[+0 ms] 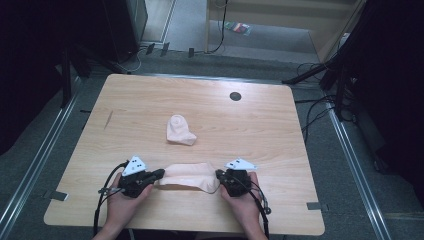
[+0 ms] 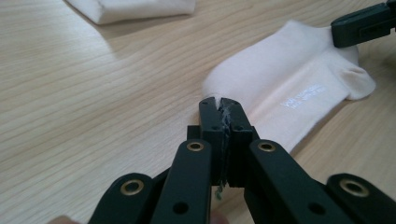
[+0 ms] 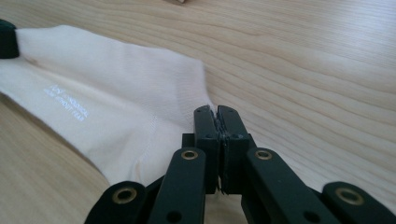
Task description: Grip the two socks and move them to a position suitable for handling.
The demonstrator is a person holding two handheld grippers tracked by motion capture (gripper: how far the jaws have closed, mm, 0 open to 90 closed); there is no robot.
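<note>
A pale pink sock lies flat near the table's front edge, stretched between my two grippers. My left gripper pinches its left end, and in the left gripper view the black jaws are pressed together on the edge of the sock. My right gripper holds the opposite end, where the jaws are shut on the hem of the sock. A second pale sock lies bunched at the table's middle, apart from both grippers.
The light wooden table has a dark round hole near its far edge. Dark stands and cables sit on the floor beyond and to the right. A person's hands hold both grippers at the front edge.
</note>
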